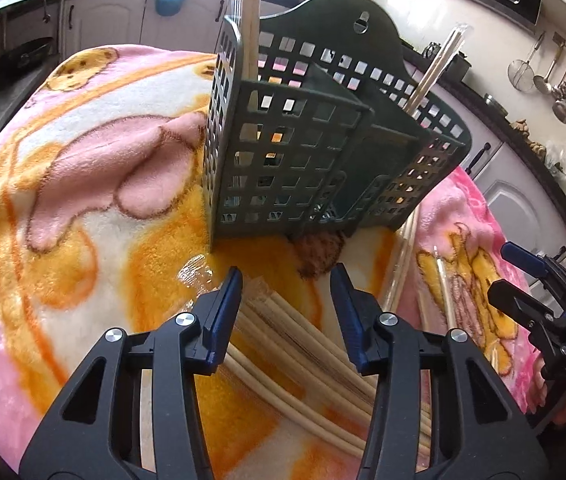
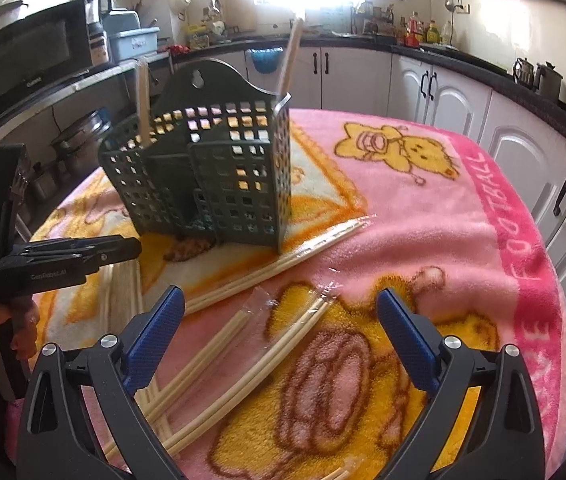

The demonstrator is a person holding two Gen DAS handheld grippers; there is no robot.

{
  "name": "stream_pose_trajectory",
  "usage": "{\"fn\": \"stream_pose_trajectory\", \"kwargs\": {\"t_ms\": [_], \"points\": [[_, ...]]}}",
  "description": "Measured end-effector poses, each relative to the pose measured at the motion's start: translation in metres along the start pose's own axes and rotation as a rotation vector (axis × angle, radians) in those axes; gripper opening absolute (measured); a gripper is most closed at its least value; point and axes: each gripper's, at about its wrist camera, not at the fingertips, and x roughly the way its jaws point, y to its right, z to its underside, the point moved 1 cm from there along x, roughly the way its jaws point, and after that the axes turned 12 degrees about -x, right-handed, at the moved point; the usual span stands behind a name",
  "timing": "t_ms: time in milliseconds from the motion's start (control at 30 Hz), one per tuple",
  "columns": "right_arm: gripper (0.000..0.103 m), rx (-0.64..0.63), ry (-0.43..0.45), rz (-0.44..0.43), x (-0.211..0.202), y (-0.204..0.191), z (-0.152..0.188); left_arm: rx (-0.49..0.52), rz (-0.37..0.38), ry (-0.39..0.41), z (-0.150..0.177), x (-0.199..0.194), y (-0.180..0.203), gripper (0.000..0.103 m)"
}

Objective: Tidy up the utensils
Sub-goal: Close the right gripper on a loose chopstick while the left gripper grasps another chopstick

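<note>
Here: green caddy (image 1: 315,152) upright on blanket (image 1: 83,200), chopsticks standing in two compartments – left gripper (image 1: 286,280) half-spread over a wrapped chopstick bundle (image 1: 283,336), pads clear – right gripper (image 2: 279,312) wide above loose pairs (image 2: 259,360)

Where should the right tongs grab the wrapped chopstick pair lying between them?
Grip the wrapped chopstick pair mid-length from above, jaws across its width: it lies flat on the blanket, running diagonally, so the open right tongs probably need some roll.
</note>
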Motion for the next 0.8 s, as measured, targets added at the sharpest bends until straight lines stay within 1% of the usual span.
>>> {"fn": "stream_pose_trajectory", "kwargs": {"t_ms": [133, 167, 200, 233, 367, 433, 533, 600, 667, 767, 800], "points": [[0.094, 0.026, -0.037, -0.005, 0.013, 0.007, 0.000, 0.001, -0.015, -0.003, -0.002, 0.006, -0.001, 0.039], [0.091, 0.040, -0.057, -0.014, 0.020, 0.011, 0.000, 0.003, -0.019, -0.006, -0.002, 0.008, -0.001, 0.038], [0.085, 0.050, -0.069, -0.018, 0.024, 0.012, 0.001, 0.005, -0.022, -0.007, -0.002, 0.009, -0.001, 0.037], [0.081, 0.065, -0.082, -0.026, 0.028, 0.015, 0.002, 0.007, -0.026, -0.009, -0.003, 0.011, -0.001, 0.033], [0.073, 0.156, -0.127, -0.063, 0.046, 0.028, 0.005, 0.005, -0.030, -0.017, -0.003, 0.016, -0.002, 0.026], [0.067, 0.205, -0.144, -0.090, 0.054, 0.037, 0.006, 0.008, -0.034, -0.015, -0.003, 0.017, -0.003, 0.023], [0.061, 0.250, -0.159, -0.109, 0.064, 0.044, 0.005, 0.004, -0.033, -0.014, -0.004, 0.017, -0.004, 0.016], [0.059, 0.264, -0.164, -0.111, 0.069, 0.046, 0.004, 0.001, -0.031, -0.014, -0.004, 0.017, -0.006, 0.014], [0.053, 0.262, -0.172, -0.096, 0.071, 0.048, 0.003, -0.007, -0.024, -0.016, -0.004, 0.017, -0.008, 0.012], [0.037, 0.261, -0.175, -0.074, 0.070, 0.052, 0.004, -0.015, -0.013, -0.014, -0.005, 0.014, -0.011, 0.010], [0.030, 0.270, -0.170, -0.072, 0.069, 0.055, 0.006, -0.018, -0.009, -0.015, -0.006, 0.014, -0.012, 0.009]]}}
